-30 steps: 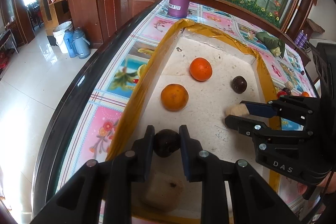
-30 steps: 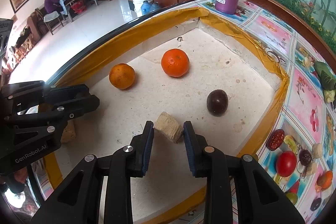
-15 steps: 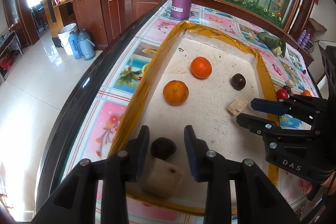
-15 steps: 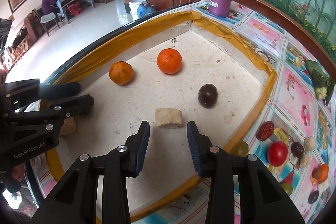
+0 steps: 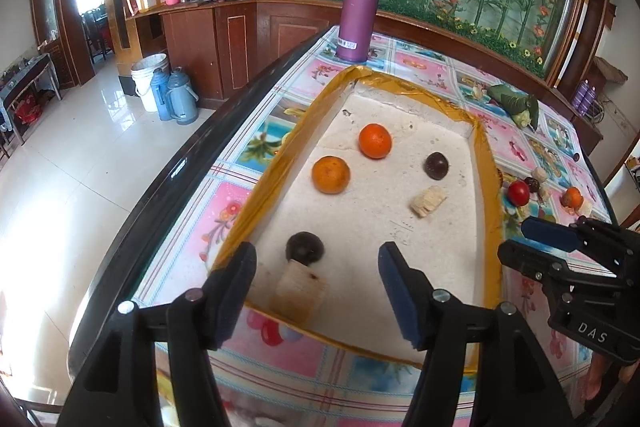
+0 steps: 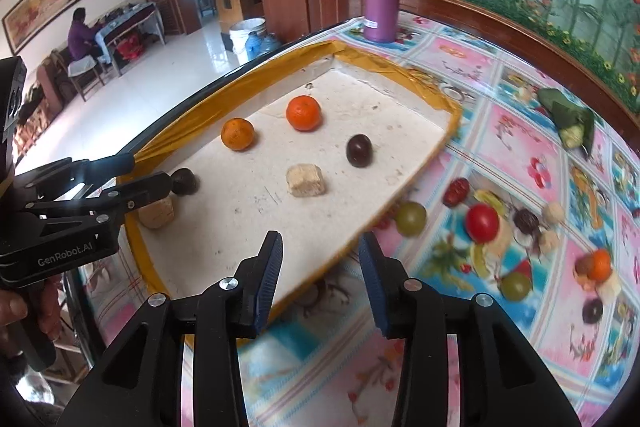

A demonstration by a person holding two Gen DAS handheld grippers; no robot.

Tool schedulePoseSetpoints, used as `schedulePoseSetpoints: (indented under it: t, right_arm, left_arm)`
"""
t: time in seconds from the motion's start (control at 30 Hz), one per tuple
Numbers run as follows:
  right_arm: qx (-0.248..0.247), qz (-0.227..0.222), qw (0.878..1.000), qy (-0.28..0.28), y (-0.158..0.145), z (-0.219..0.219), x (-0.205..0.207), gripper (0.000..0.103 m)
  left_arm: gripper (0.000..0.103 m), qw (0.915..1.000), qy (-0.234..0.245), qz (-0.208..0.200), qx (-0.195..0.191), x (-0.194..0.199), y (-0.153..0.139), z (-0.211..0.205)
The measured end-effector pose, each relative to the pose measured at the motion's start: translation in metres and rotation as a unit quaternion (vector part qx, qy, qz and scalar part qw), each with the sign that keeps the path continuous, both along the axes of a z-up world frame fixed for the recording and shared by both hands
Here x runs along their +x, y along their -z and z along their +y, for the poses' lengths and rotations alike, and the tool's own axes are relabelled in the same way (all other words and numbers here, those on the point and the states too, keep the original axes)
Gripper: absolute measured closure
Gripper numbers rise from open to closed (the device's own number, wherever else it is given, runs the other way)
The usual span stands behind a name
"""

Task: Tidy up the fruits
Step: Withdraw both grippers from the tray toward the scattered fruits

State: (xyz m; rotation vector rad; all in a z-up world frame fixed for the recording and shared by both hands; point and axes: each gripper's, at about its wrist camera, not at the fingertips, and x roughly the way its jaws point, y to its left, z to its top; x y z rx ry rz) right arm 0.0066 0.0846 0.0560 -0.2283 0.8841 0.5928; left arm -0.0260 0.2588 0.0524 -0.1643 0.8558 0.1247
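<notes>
A white tray with a yellow taped rim (image 5: pixel 489 187) (image 6: pixel 450 131) holds two oranges (image 5: pixel 331 174) (image 5: pixel 375 141), two dark passion fruits (image 5: pixel 305 247) (image 5: pixel 435 165) and two beige blocks (image 5: pixel 299 291) (image 5: pixel 428 201). My left gripper (image 5: pixel 316 283) is open and empty, over the tray's near end above the near passion fruit and block. My right gripper (image 6: pixel 320 267) is open and empty, over the tray's near right edge. It also shows in the left wrist view (image 5: pixel 524 239). Loose fruits lie on the tablecloth to the right, among them a red tomato (image 6: pixel 482 223) and a green fruit (image 6: pixel 411 218).
A purple flask (image 5: pixel 359 7) stands past the tray's far end. A green leaf-wrapped bundle (image 6: pixel 570 119) lies at the far right. The table's dark edge (image 5: pixel 172 167) runs along the left, with floor below. A person sits far off across the room.
My left gripper let go of the near passion fruit, opened wide and drew back. My right gripper released the beige block, opened and drew back to the right.
</notes>
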Motion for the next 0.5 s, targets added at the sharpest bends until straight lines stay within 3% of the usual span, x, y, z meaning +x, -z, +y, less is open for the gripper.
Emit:
schedulePoseSetpoints:
  t: [0.13,0.5]
  right_arm:
    - [0.006,-0.012,0.999,0.035,-0.001,-0.022,-0.010,0.046]
    - [0.018,-0.037,0.994,0.101,-0.012,-0.089,-0.036,0.041]
  left_arm:
    - [0.028,0.9999,0.008,-0.010,0.002,-0.006,-0.004,-0.018]
    - [0.023,0.9983,0.052,-0.025,0.004,-0.013,-0.016,-0.076]
